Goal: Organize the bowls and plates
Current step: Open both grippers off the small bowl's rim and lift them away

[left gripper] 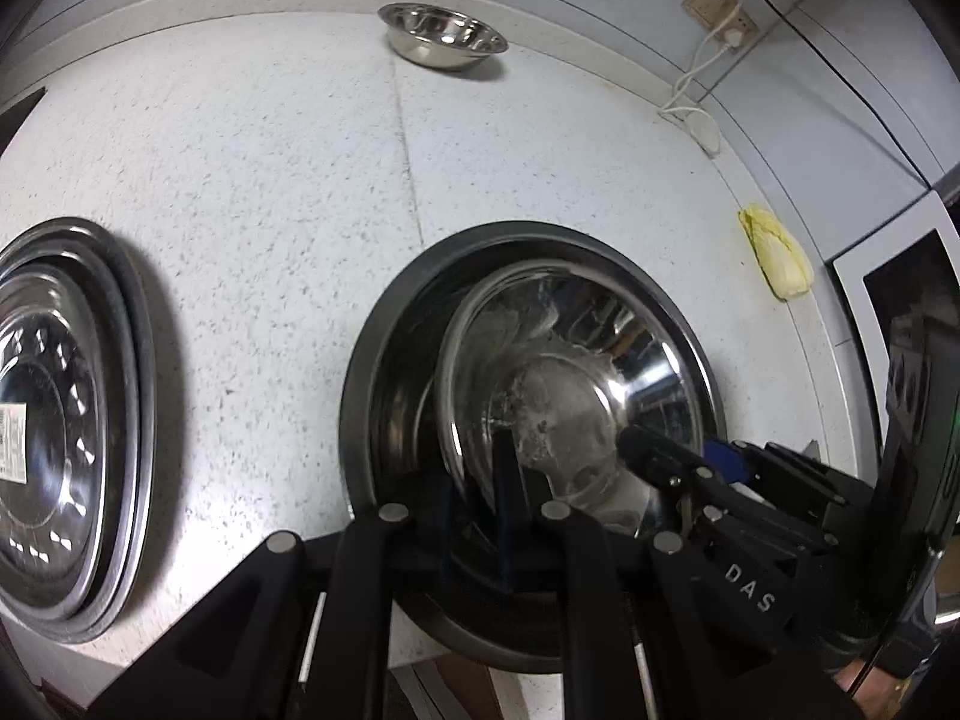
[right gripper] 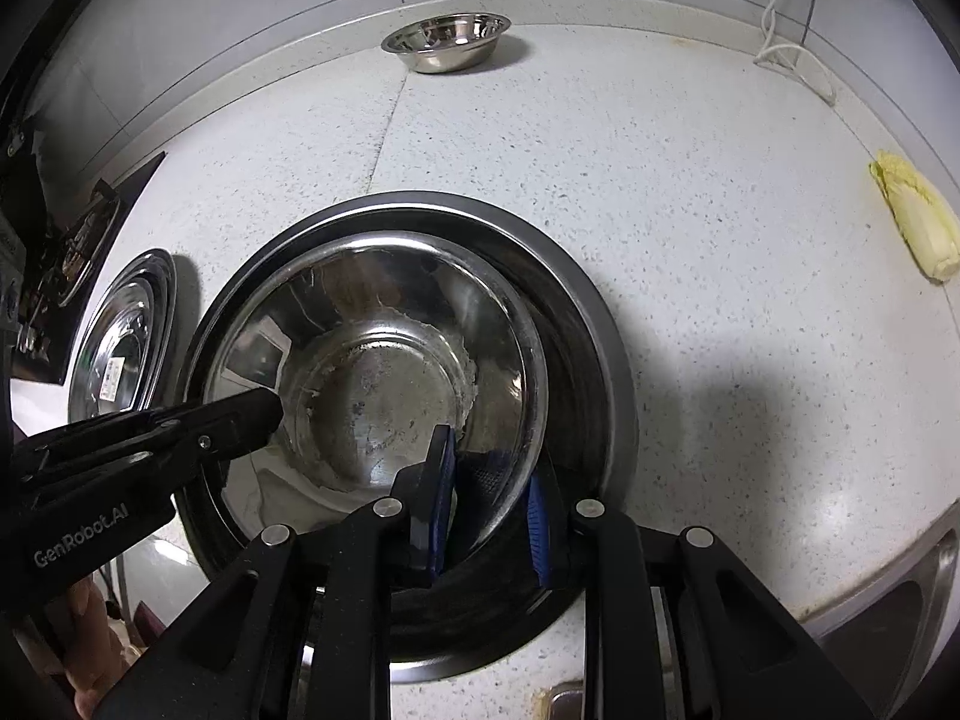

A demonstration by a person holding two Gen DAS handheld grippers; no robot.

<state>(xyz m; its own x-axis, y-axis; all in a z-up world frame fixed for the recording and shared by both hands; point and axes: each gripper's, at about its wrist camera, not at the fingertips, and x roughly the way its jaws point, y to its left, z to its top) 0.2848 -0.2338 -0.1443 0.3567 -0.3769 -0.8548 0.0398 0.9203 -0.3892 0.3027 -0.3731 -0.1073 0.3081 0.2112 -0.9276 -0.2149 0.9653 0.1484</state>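
Right wrist view: both tongs clamped on one bowl.
Right tongs (right gripper: 492, 504) grip the near rim of the bowl (right gripper: 372, 372), which sits inside a basin (right gripper: 600, 360) on the table (right gripper: 690, 210); left tongs (left gripper: 507, 480) pinch its rim too.

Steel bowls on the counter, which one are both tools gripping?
The near steel bowl nested inside the dark basin; each tool clamps its rim. The small bowl by the back wall stands alone, untouched.
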